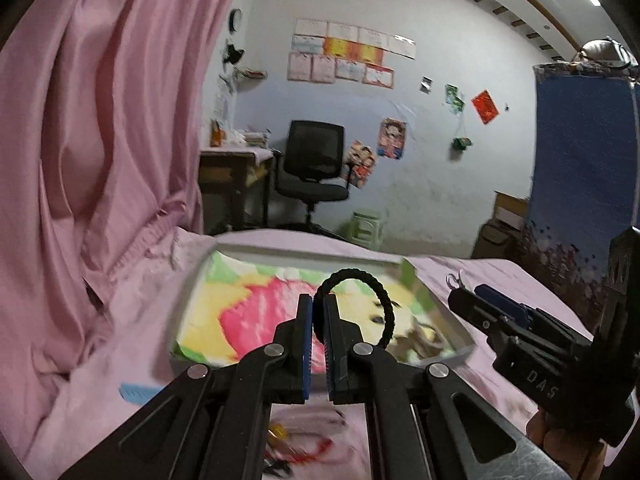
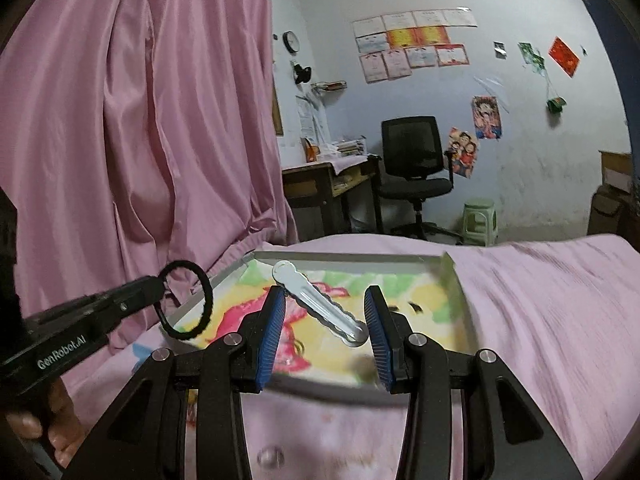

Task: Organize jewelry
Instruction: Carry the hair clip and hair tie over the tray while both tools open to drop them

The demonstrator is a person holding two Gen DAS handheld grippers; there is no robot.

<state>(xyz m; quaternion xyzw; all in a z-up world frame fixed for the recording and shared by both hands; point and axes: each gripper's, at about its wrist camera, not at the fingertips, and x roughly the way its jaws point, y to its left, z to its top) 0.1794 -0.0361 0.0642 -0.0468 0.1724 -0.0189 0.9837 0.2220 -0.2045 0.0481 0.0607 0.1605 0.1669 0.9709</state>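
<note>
My left gripper (image 1: 318, 308) is shut on a black braided ring (image 1: 372, 292), which stands up over the white tray (image 1: 304, 250) with its colourful picture lining. In the right wrist view that ring (image 2: 188, 300) hangs at the tray's (image 2: 340, 257) left edge, held by the left gripper (image 2: 160, 284). My right gripper (image 2: 324, 292) is open above the tray. A silver scalloped hair clip (image 2: 320, 304) lies slanted between its blue pads (image 2: 274, 320); I cannot tell whether it touches the lining. The right gripper (image 1: 468, 300) sits right of the tray in the left wrist view.
The tray sits on a pink bedsheet (image 2: 540, 320). A pink curtain (image 1: 100, 140) hangs close on the left. Small blurred items (image 1: 280, 436) and a blue piece (image 1: 136, 394) lie on the sheet near me. A desk (image 2: 320, 184), office chair (image 2: 416, 160) and green stool (image 2: 480, 220) stand beyond the bed.
</note>
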